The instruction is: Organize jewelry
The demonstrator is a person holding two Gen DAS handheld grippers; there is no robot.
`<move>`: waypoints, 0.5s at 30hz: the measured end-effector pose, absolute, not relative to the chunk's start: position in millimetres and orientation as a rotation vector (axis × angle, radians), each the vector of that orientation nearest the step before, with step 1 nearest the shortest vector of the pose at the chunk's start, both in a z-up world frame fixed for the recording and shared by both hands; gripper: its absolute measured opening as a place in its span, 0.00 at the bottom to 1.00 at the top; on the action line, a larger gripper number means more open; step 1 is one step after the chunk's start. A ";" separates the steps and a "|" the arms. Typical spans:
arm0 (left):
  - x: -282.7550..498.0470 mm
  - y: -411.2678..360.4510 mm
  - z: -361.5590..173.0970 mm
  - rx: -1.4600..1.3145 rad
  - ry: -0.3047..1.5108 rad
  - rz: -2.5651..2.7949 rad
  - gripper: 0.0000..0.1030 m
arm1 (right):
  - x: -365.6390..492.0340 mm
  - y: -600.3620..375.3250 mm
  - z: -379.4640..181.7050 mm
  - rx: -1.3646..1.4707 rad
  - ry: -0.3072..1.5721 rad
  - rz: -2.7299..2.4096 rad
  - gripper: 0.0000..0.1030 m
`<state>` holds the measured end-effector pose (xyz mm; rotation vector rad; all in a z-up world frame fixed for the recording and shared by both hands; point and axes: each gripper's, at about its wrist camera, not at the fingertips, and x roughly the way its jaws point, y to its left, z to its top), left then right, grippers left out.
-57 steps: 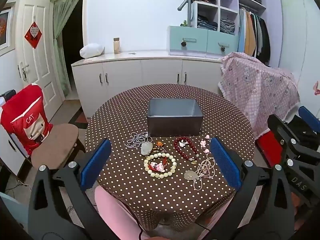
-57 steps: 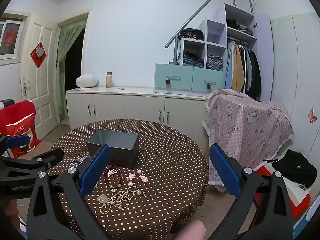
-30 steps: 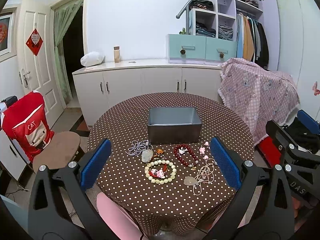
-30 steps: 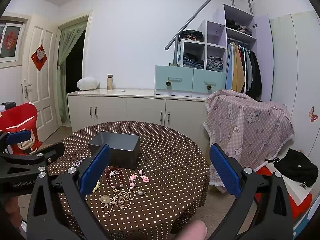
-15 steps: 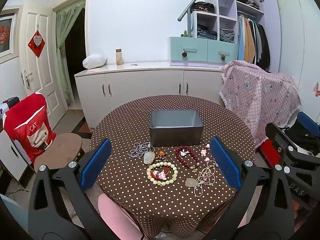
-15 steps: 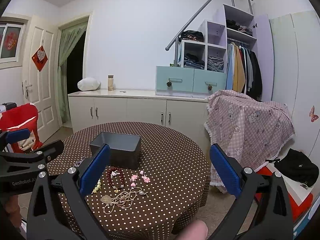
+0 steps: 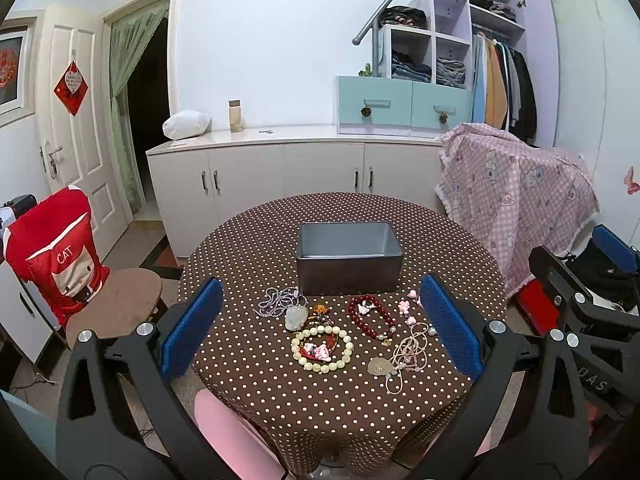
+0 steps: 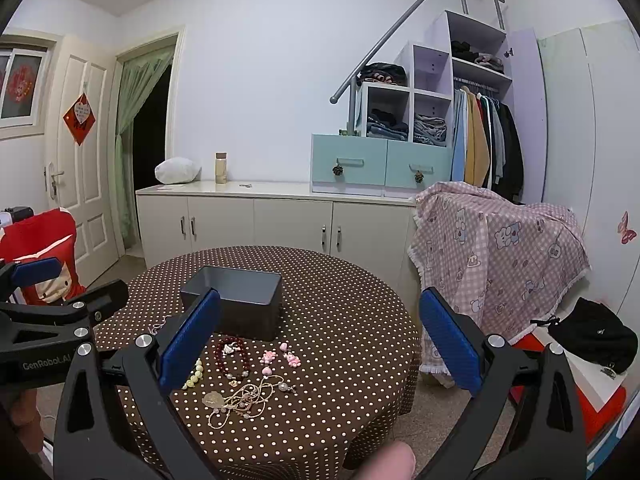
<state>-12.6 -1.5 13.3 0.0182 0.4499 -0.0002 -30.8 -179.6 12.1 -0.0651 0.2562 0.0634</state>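
Both grippers have drawn back from the round table (image 7: 248,248), jewelry looking smaller. Left gripper (image 7: 320,332) and right gripper (image 8: 320,340) gape empty; the gray box (image 7: 349,258) stands behind the red bead bracelet (image 7: 370,316).

A dark box (image 8: 236,300) is seen on the dotted table (image 8: 340,320), with bracelets (image 8: 232,354) (red beads nearest) laid before it; the right gripper (image 8: 320,336) is held wide apart above.

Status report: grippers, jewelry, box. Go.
Left gripper and right gripper open, empty. Jewelry loose on table before grey box. Nothing blocking.
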 end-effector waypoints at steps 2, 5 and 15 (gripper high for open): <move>-12.5 -1.7 13.3 0.019 0.449 -0.001 0.94 | -30.9 -179.0 11.9 -0.066 0.257 0.063 0.92; -12.6 -1.4 13.0 0.020 0.450 0.003 0.94 | -31.1 -179.2 11.7 -0.066 0.257 0.061 0.92; -13.5 -2.5 13.1 0.026 0.447 0.008 0.94 | -32.5 -178.2 15.0 -0.063 0.257 0.064 0.92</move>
